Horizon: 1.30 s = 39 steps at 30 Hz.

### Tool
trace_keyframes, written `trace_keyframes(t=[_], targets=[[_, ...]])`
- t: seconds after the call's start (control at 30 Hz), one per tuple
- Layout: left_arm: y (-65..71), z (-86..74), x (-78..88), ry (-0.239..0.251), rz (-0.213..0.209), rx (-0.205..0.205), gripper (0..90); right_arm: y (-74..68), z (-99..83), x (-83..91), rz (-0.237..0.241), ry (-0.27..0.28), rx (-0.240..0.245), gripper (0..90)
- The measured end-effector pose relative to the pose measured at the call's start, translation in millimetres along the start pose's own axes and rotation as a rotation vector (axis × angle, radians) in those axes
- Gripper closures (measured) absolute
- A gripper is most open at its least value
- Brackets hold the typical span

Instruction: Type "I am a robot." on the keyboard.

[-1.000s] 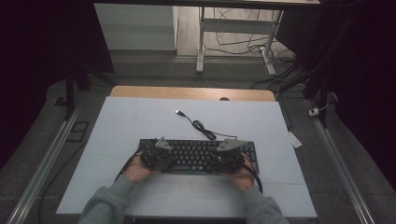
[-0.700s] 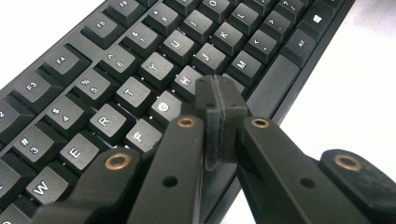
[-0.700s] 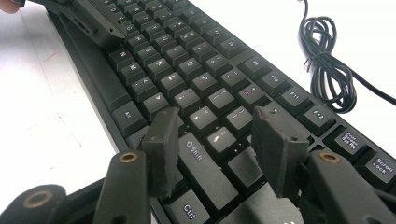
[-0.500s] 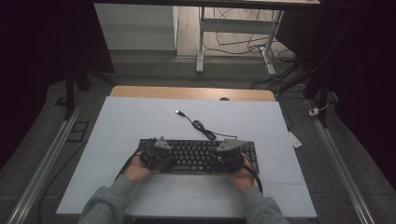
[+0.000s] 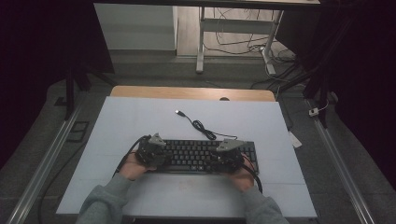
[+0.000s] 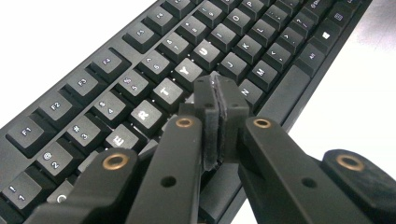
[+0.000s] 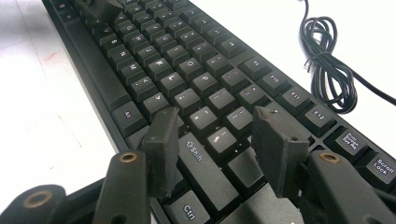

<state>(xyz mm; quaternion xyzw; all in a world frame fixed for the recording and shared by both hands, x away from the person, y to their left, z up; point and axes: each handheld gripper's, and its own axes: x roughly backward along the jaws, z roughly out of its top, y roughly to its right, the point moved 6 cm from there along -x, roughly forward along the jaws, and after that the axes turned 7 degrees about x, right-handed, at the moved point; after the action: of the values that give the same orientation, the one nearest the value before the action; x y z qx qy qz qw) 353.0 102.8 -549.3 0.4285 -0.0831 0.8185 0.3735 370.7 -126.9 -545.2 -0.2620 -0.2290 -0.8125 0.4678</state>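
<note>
A black keyboard lies flat on the white tabletop. The left gripper rests over its left end, the right gripper over its right end — both hand-held. Its cable coils behind, plug free.

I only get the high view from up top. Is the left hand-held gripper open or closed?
Observer: Closed. In the left gripper view, the left hand-held gripper has its pads pressed together with nothing between them.
Operator: Which key is it near?
Observer: Its tips are next to the Y key on the black keyboard.
Operator: What about the other one?
Observer: The right hand-held gripper is open. Its jaws stand apart over the keys around the Shift key.
</note>
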Motion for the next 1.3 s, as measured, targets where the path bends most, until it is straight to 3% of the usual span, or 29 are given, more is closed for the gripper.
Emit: trace_keyframes(t=[1.3], targets=[[1.5, -3.9, -5.7, -0.043, -0.004, -0.026, 88.6, 0.7, -0.2, -0.6, -0.017, -0.005, 0.014, 51.1]])
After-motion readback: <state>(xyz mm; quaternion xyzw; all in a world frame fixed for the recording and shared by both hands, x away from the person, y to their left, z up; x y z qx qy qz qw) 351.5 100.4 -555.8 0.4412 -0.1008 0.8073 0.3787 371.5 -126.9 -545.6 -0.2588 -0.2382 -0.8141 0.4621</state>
